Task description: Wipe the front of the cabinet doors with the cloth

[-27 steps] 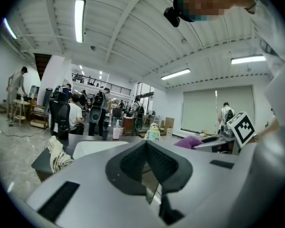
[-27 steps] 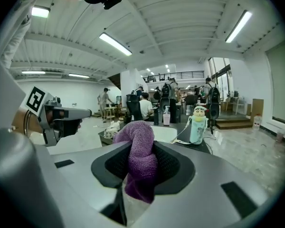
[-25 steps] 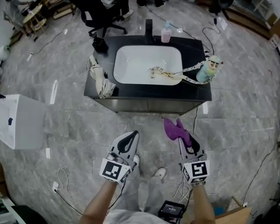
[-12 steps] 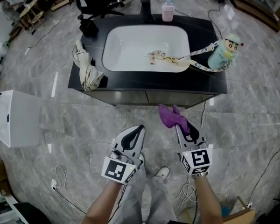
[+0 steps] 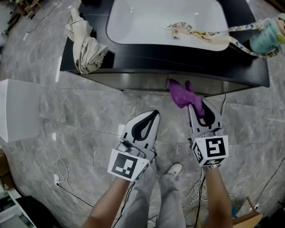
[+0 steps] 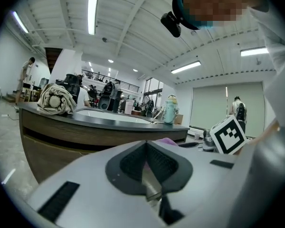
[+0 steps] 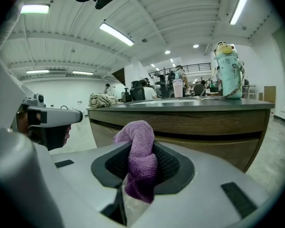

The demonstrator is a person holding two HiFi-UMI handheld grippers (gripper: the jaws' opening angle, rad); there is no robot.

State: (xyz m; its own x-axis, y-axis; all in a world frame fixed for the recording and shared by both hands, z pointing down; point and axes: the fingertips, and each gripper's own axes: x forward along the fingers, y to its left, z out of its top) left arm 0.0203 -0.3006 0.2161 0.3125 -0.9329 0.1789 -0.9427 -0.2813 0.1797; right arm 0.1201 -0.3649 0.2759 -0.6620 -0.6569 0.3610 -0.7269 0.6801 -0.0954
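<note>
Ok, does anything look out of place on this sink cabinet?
Yes. A patterned strap trails from the white sink basin across the black countertop to the pale blue figure bottle, and a crumpled beige fabric bundle sits at its left end.

left gripper and right gripper are pale grey wedges with black ribbed pads lining the jaws; at six o'clock each ends in a white cube with black square markers. grey trousers, a white shoe at four o'clock of the left gripper
</note>
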